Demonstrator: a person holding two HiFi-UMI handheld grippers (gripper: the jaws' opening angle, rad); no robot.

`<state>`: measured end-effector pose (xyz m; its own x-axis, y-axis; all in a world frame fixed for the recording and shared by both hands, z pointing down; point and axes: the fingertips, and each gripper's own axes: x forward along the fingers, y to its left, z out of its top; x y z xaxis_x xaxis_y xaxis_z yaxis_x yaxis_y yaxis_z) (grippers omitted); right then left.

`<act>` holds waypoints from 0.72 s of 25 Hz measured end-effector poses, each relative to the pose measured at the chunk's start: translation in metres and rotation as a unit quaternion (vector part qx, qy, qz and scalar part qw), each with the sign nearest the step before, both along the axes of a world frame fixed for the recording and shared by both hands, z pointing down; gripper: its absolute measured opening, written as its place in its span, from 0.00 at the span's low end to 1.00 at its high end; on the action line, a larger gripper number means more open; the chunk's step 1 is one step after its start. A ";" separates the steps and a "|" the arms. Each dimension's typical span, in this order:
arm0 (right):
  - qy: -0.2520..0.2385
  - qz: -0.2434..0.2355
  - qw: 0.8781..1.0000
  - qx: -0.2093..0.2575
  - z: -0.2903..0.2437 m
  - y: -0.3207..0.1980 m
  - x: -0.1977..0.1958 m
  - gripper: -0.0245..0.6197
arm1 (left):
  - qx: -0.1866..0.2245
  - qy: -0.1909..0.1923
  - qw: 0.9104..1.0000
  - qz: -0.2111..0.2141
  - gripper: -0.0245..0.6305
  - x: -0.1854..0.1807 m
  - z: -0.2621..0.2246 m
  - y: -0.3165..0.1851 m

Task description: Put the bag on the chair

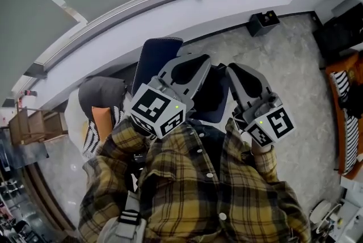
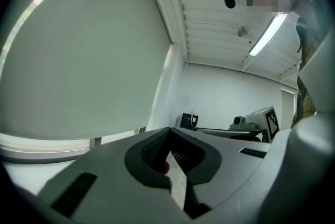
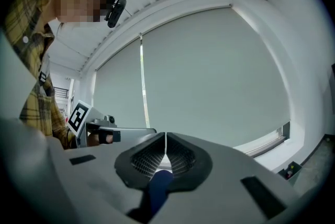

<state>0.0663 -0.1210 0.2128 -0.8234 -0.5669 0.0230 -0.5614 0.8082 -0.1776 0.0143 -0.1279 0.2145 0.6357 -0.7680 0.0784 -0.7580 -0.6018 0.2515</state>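
Close in, the right gripper's [image 3: 166, 140] fingers are pressed together on a blue strap [image 3: 158, 187]. The left gripper's [image 2: 170, 133] fingers are shut too, with a red scrap caught at their pads. That two-sided pinch, I judge, keeps the navy bag [image 1: 212, 97] hanging level between them. Just beyond is the dark blue chair [image 1: 160, 54], backed against the wall, with open floor [image 1: 286, 63] to its right

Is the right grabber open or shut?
Shut: the right gripper has its pads together, pinching a blue strap.
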 end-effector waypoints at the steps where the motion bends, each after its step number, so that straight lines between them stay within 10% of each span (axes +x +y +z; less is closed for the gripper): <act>1: 0.000 0.003 1.000 -0.002 0.001 0.001 0.001 0.07 | 0.000 -0.004 1.000 0.003 0.07 0.000 0.002 0.002; 18: 0.040 0.003 0.999 -0.037 0.032 0.006 -0.011 0.06 | -0.007 -0.056 0.998 0.010 0.07 -0.025 0.025 0.011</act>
